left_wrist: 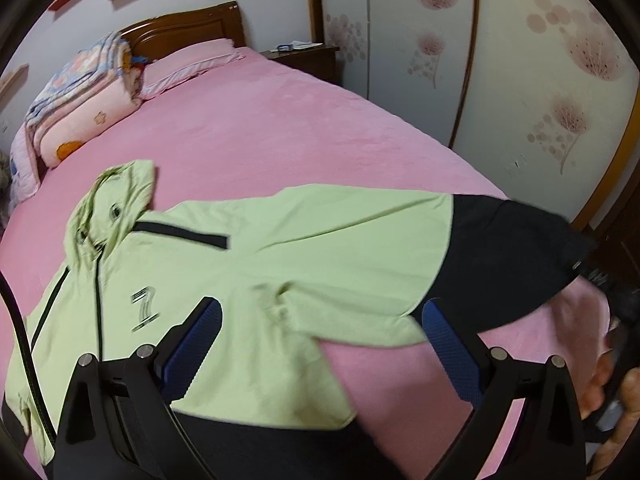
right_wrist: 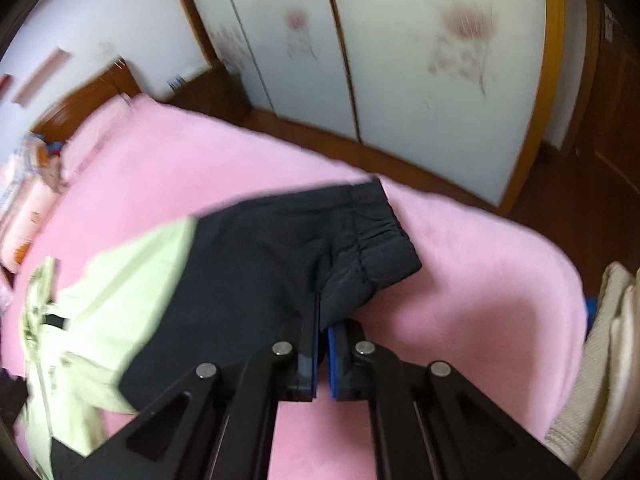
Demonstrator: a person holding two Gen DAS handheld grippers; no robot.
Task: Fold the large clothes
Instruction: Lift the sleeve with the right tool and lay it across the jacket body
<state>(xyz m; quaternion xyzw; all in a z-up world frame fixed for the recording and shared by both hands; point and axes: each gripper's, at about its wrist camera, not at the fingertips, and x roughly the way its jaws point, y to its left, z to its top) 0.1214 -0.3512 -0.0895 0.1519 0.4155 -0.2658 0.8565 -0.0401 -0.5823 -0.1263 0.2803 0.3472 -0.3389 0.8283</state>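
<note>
A light green hooded jacket with black trim lies spread face up on the pink bed, its hood toward the pillows. Its black sleeve end reaches toward the bed's right edge. My left gripper hovers open above the jacket's body and armpit, blue pads wide apart with nothing pinched. In the right wrist view, my right gripper is shut on the lower edge of the black sleeve, just behind its gathered cuff. The green part is blurred at the left.
A folded patterned quilt and a pink pillow lie by the wooden headboard. A nightstand and flowered wardrobe doors stand beyond the bed's right edge. Cream cloth hangs at the right.
</note>
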